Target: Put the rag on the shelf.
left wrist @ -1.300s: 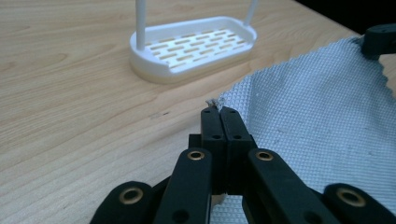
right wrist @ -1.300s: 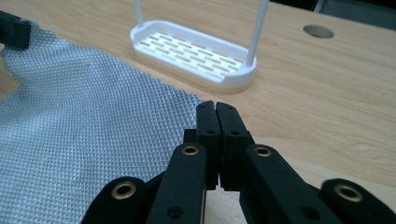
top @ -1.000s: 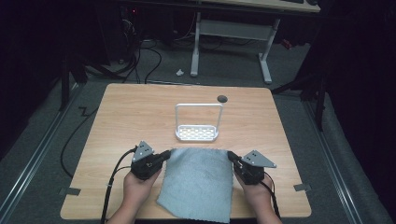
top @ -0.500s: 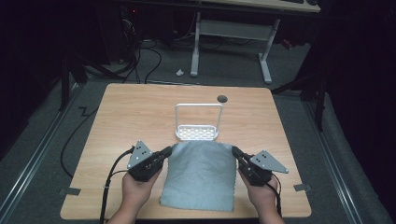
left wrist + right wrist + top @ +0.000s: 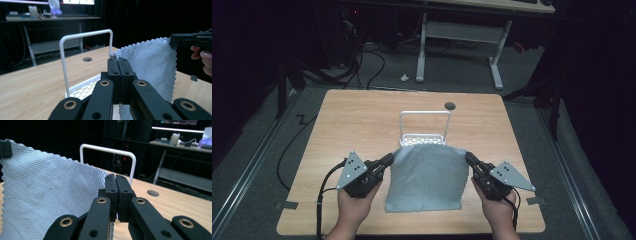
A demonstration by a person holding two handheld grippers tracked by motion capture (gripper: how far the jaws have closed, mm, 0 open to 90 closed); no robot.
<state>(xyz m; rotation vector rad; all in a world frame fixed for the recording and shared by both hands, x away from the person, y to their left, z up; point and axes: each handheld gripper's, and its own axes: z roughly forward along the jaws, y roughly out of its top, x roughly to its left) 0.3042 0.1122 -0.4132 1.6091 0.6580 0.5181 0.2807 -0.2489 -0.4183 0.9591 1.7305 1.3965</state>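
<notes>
Jaws of left gripper (image 5: 388,160) and right gripper (image 5: 469,159) pinch grey woven cloth (image 5: 427,175), seemingly pinked-edged, top corners

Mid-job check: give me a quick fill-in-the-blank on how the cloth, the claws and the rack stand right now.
1. The grey cloth is gripped at its two far ____.
2. The left claw and right claw are both ____ on it.
3. The white rack stands just ____ the cloth, as the high view shows it.
4. The cloth's near edge rests on the ____.

Missing words: corners; shut; beyond; table
</notes>
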